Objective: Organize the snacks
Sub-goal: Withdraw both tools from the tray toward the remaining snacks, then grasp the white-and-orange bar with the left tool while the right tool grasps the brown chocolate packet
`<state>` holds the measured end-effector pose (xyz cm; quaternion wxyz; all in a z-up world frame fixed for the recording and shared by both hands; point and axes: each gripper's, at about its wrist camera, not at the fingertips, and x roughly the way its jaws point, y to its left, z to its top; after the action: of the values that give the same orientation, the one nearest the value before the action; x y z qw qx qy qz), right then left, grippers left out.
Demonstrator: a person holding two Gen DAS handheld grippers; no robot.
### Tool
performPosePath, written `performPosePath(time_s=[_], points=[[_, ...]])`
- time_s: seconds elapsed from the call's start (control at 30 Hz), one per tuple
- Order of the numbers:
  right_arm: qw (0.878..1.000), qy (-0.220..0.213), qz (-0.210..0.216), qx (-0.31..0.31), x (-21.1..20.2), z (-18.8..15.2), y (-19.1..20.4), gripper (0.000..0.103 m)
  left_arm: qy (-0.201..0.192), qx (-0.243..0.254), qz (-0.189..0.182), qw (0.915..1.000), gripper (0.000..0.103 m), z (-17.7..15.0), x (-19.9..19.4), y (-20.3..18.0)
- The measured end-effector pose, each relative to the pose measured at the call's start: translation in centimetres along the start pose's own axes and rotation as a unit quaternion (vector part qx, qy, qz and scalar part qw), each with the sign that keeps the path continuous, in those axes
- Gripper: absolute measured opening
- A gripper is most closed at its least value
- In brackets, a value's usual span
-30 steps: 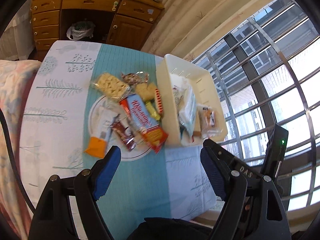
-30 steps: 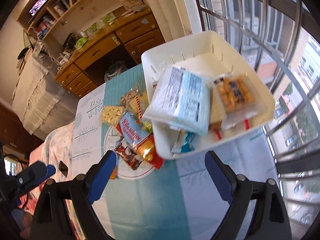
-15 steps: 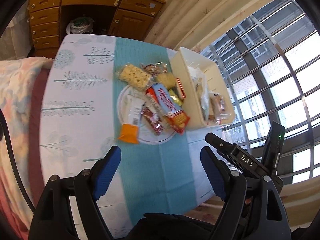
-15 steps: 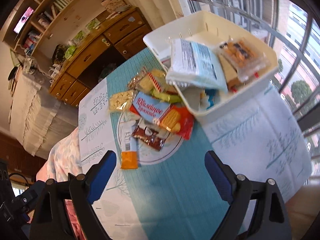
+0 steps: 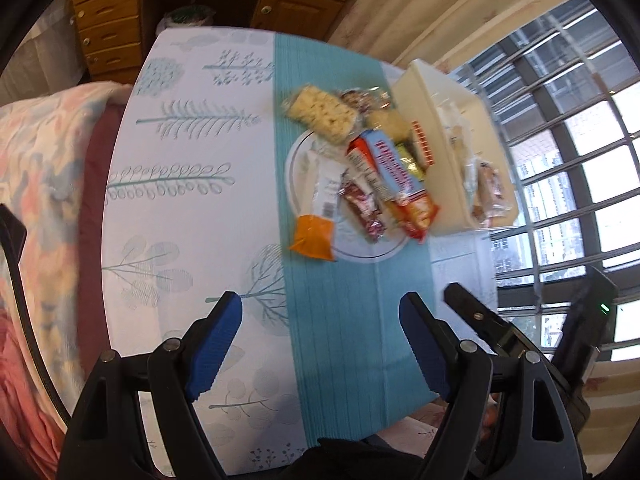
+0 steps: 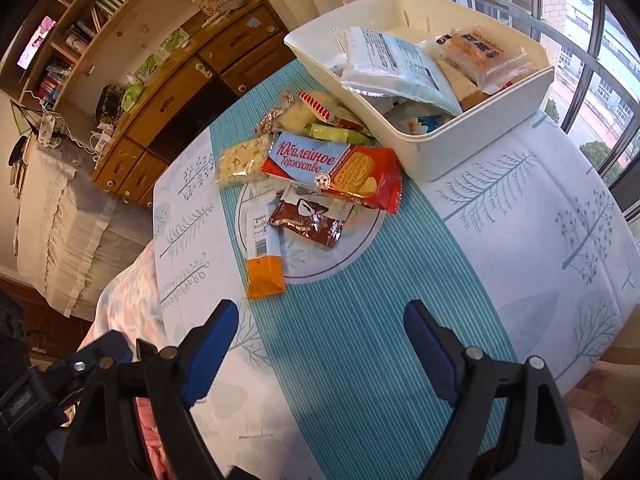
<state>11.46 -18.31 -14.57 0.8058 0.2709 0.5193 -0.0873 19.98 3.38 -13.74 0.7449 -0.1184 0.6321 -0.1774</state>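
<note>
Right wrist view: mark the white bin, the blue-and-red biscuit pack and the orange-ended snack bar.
white bin (image 6: 486,146): right wrist view, bare front wall.
blue-and-red biscuit pack (image 6: 320,164): right wrist view, middle of the printed face.
orange-ended snack bar (image 6: 265,276): right wrist view, orange end nearest the camera.

At the bottom of the frame the right hand-held gripper (image 6: 320,334) has nothing between its blue pads, and its jaws are closing. Above it, on the bench (image 6: 520,216), loose snacks lie heaped: a red-and-blue biscuit packet (image 6: 336,168) at centre, a brown sachet (image 6: 310,220) under its lower edge, and an orange-ended bar (image 6: 262,252) lower left. In the upper right stands a white bin (image 6: 480,144) holding more packets. A wooden dresser (image 6: 180,92) fills the upper left.
</note>
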Motion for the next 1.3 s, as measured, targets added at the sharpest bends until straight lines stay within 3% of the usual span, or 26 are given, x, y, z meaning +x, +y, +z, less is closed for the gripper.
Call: performPosePath(time_s=[0.13,0.37,0.5,0.67,0.9,1.1,1.2,1.3], points=[[0.997,-0.045,-0.025,-0.054,0.6,-0.7,1.0,0.086,0.012,0.003,0.030,0.9995,0.081,0.8,2.4,0.2],[0.988,-0.057,-0.045,-0.135,3.1,-1.4,2.0,0.086,0.028,-0.005,0.036,0.9989,0.081,3.4,6.3,-0.4],[0.975,-0.090,-0.064,-0.192,4.0,-1.3,3.0,0.086,0.037,-0.008,0.046,0.9983,0.081,5.4,8.7,-0.8],[0.964,-0.108,-0.048,-0.237,5.3,-0.7,3.8,0.086,0.044,-0.001,0.062,0.9971,0.081,7.4,11.0,-1.5],[0.952,-0.110,-0.061,-0.279,8.3,0.0,4.2,0.080,0.073,0.018,0.118,0.9902,0.081,9.0,14.4,-2.6],[0.951,-0.090,-0.059,-0.290,11.1,1.0,3.6,0.067,0.089,0.022,0.125,0.9879,0.081,9.5,16.5,-3.8],[0.948,-0.091,-0.058,-0.298,11.9,1.1,3.5,0.066,0.099,0.015,0.134,0.9859,0.081,9.7,17.3,-4.4],[0.944,-0.097,-0.059,-0.310,12.3,1.0,3.5,0.066,0.106,0.010,0.137,0.9848,0.073,9.8,18.3,-4.9]])
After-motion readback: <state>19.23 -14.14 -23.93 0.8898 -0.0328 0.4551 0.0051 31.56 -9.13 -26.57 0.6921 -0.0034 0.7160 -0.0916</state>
